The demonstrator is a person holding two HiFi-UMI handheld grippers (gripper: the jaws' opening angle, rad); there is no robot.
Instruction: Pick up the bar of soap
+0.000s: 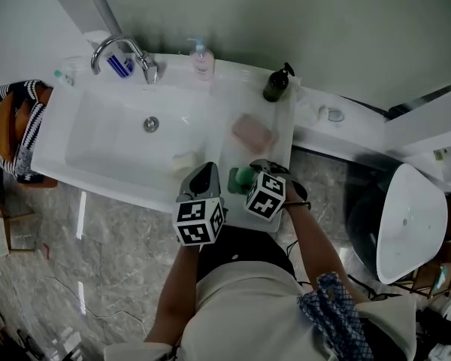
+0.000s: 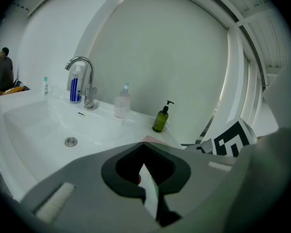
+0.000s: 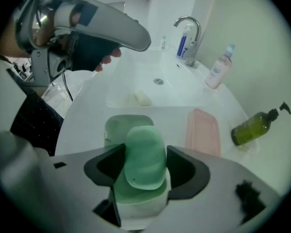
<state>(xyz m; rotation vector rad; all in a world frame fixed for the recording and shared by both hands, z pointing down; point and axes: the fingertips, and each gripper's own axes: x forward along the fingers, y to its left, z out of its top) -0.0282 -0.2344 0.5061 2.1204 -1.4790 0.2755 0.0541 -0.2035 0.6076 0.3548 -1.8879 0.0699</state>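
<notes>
A pale green bar of soap (image 3: 144, 157) stands upright between the jaws of my right gripper (image 3: 144, 165), which is shut on it. It hangs just above a green soap dish (image 3: 115, 127) on the white counter. From the head view the same soap (image 1: 243, 176) shows at the right gripper (image 1: 252, 173), near the counter's front edge. My left gripper (image 1: 203, 179) is beside it on the left, over the basin's front rim. In the left gripper view its jaws (image 2: 143, 147) meet with nothing between them.
A pink soap tray (image 1: 253, 132) lies on the counter behind the green dish. A pale bar (image 1: 184, 160) rests inside the sink basin (image 1: 98, 138). At the back stand the faucet (image 1: 120, 51), a clear pump bottle (image 1: 202, 59) and a dark green pump bottle (image 1: 276, 83).
</notes>
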